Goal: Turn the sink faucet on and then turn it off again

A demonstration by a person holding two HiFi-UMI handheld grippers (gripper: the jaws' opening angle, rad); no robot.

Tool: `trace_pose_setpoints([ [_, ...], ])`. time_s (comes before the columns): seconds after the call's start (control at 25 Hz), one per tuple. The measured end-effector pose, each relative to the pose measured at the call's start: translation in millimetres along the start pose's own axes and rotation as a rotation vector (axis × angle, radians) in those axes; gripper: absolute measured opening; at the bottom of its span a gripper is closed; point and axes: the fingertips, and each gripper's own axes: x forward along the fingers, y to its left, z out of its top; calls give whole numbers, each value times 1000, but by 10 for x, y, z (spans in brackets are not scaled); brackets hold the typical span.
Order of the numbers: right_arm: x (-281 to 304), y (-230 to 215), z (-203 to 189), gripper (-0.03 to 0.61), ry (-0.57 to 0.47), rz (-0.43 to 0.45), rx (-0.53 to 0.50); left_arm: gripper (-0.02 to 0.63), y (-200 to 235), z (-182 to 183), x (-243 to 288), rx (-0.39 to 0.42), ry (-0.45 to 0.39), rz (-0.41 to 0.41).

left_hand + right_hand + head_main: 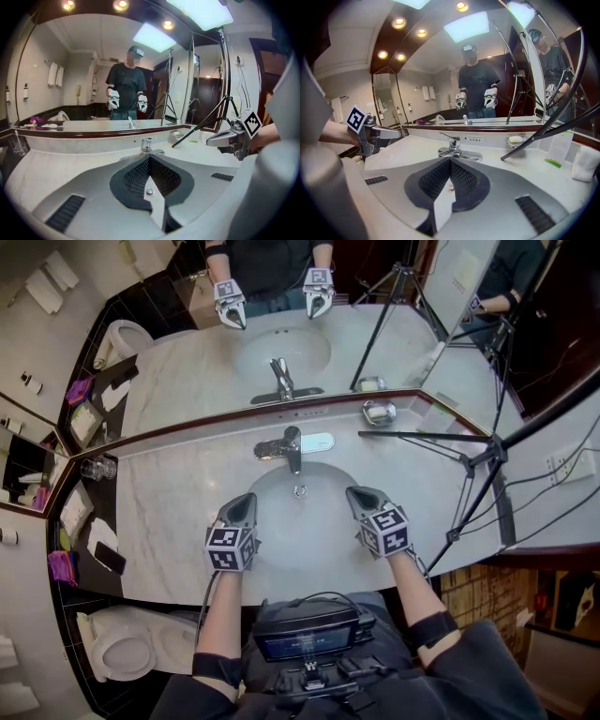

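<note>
Faucet sits dead centre at the back of the sink, chrome, its base plate running side to side along the counter just under the mirror. Its spout reaches forward over the bowl, toward the person. No stream shows under the spout, so I read the water as off and the first step as not yet done.

Both tools hover over the near half of the bowl. The left gripper has its fingers pressed together on nothing. The right gripper is the same, fingers together and empty. Each is angled forward and down.

Now the key relation. The faucet lies straight ahead, across the bowl, in the gap between the two grippers and well apart from both. In the head view neither is clearly nearer, though the left sits a shade closer to the centre line.

From the right gripper view the faucet shows a slim lever rising off its top and leaning left. From the left gripper view the faucet stands just above the closed tips.

My call: either hand must push forward to reach that lever.
</note>
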Motion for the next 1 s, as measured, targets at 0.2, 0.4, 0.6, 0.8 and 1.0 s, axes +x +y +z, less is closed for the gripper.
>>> trace_pose_setpoints([
  [0.2, 101, 58, 84, 22, 20, -31, -135, 3, -43, -16, -31, 36, -19, 14],
  [0.4, 327, 177, 281, 102, 53, -23, -341, 3, 13, -116, -27, 32, 7, 24],
  [0.6, 636, 258, 393, 197, 79, 12, -516, 3, 93, -146, -26, 28, 9, 39],
  [0.8, 959, 308, 549, 224, 101, 25, -656, 3, 159, -162, -38, 21, 11, 46],
  [1.0, 1317, 369, 689, 283, 128, 34, -818, 3, 200, -257, -77, 13, 25, 56],
])
